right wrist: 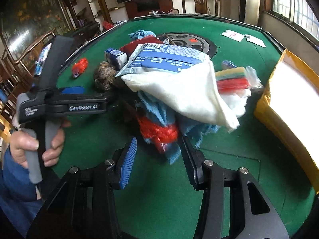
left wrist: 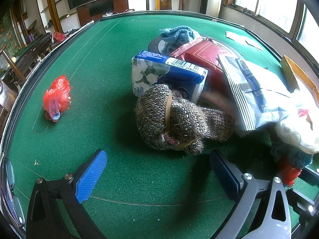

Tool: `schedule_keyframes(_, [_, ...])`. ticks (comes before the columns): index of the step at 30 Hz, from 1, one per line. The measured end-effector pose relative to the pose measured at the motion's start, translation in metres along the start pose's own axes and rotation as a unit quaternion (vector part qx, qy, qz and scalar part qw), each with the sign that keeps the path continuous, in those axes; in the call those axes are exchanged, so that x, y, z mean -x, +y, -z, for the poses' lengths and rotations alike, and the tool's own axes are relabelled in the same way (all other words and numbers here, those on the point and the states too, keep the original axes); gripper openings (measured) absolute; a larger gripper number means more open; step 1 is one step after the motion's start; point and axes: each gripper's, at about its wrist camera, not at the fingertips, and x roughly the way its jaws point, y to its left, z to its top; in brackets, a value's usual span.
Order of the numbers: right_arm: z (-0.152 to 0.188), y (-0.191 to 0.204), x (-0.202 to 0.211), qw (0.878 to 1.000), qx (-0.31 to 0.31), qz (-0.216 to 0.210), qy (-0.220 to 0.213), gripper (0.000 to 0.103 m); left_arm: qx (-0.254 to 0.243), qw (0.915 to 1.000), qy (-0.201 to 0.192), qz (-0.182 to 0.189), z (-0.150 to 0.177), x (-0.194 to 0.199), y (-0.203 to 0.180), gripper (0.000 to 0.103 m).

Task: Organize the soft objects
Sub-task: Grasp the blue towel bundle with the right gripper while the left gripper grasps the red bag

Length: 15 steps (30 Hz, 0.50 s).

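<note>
Pick stage. Left gripper (left wrist: 157, 171) jaws wide and empty, facing the banded knit bundle (left wrist: 175, 119) at 12 o'clock on the tabletop (left wrist: 89, 75). Right gripper (right wrist: 157, 155) jaws wide around the blue cloth with red bag (right wrist: 159, 131), grip unclear. Next: advance left, close on knit.

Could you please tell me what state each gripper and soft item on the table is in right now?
left hand-held gripper: open, empty.
right hand-held gripper: open, at the blue cloth.
knitted bundle: rolled, banded.
tissue pack: sealed.
cardboard box: open.
red bag: crumpled, apart.
</note>
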Motion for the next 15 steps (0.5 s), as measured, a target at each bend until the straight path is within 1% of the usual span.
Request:
schedule_keyframes(1, [-0.002,0.002,-0.005,1.000,0.001,0.005,0.003,0.046,0.000,1.0000,0.000,0.000,0.000,0.000,0.000,0.102])
schedule_keyframes(3, [-0.006,0.004,-0.010,1.000,-0.001,0.001,-0.002,0.046,0.000,1.0000,0.000,0.000,0.000,0.000,0.000,0.102])
schedule_keyframes(4, [-0.010,0.004,-0.014,1.000,-0.002,0.011,-0.006,0.046,0.000,1.0000,0.000,0.000,0.000,0.000,0.000,0.102])
schedule_keyframes(5, [-0.013,0.005,-0.017,1.000,-0.002,0.023,-0.009,0.037,0.000,1.0000,0.000,0.000,0.000,0.000,0.000,0.102])
schedule_keyframes(6, [-0.015,0.005,-0.021,1.000,-0.001,0.028,-0.009,0.037,0.000,1.0000,0.000,0.000,0.000,0.000,0.000,0.102])
schedule_keyframes(9, [-0.018,0.007,-0.029,1.000,-0.008,0.021,-0.009,0.037,0.000,1.0000,0.000,0.000,0.000,0.000,0.000,0.102])
schedule_keyframes(10, [-0.016,0.010,-0.028,1.000,-0.002,0.019,-0.008,0.037,0.000,1.0000,0.000,0.000,0.000,0.000,0.000,0.102])
schedule_keyframes(13, [-0.009,0.017,-0.020,1.000,0.018,0.015,-0.012,0.037,-0.005,1.0000,0.001,0.003,0.003,0.002,0.000,0.102])
schedule_keyframes(15, [-0.004,0.018,-0.011,1.000,0.019,0.008,-0.015,0.037,-0.012,0.9999,0.002,0.007,0.008,0.005,0.002,0.102])
